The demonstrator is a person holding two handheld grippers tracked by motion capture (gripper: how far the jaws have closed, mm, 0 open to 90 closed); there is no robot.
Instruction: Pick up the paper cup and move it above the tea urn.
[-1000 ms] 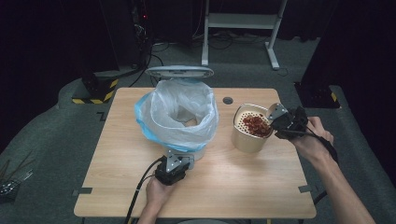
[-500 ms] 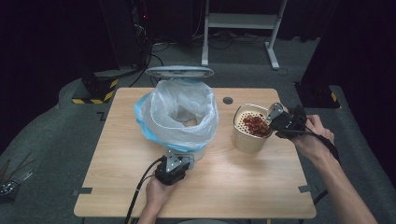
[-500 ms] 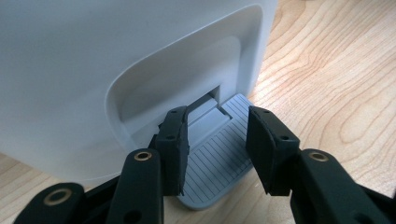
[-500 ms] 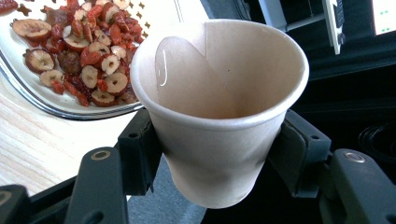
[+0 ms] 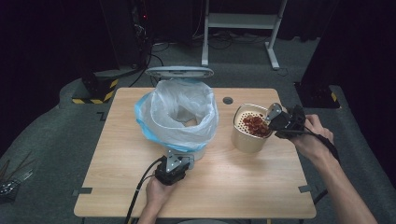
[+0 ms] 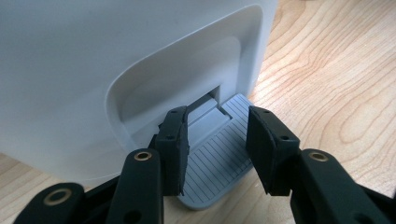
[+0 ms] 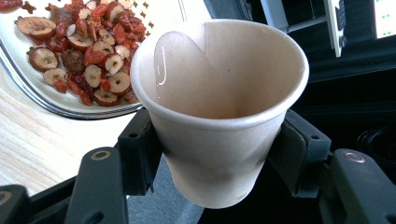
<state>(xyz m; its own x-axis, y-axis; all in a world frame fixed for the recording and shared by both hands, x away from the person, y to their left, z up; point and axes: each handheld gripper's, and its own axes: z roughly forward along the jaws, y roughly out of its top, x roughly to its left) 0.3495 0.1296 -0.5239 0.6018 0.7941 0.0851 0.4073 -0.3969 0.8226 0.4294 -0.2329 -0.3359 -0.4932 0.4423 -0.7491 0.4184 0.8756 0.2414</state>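
Nothing has shifted since the earlier frames; both hands sit as before.

High view: left claw (image 5: 178, 160) low at the foot of the white bin (image 5: 198, 152), which is lined with a clear bag (image 5: 177, 116), lid (image 5: 179, 72) up, mid-counter (image 5: 116, 154). Right claw (image 5: 272, 115) at the rim of the beige strainer bowl (image 5: 243, 137), over the red dried fruit (image 5: 256, 125).

Left gripper view: jaws apart, straddling the grey ribbed pedal (image 6: 215, 158) at the bin's base; whether the pads press it, cannot tell.

Right gripper view: right claw clamped on a paper cup (image 7: 219, 112), upright, its wall dented, just beside the fruit (image 7: 84, 51).
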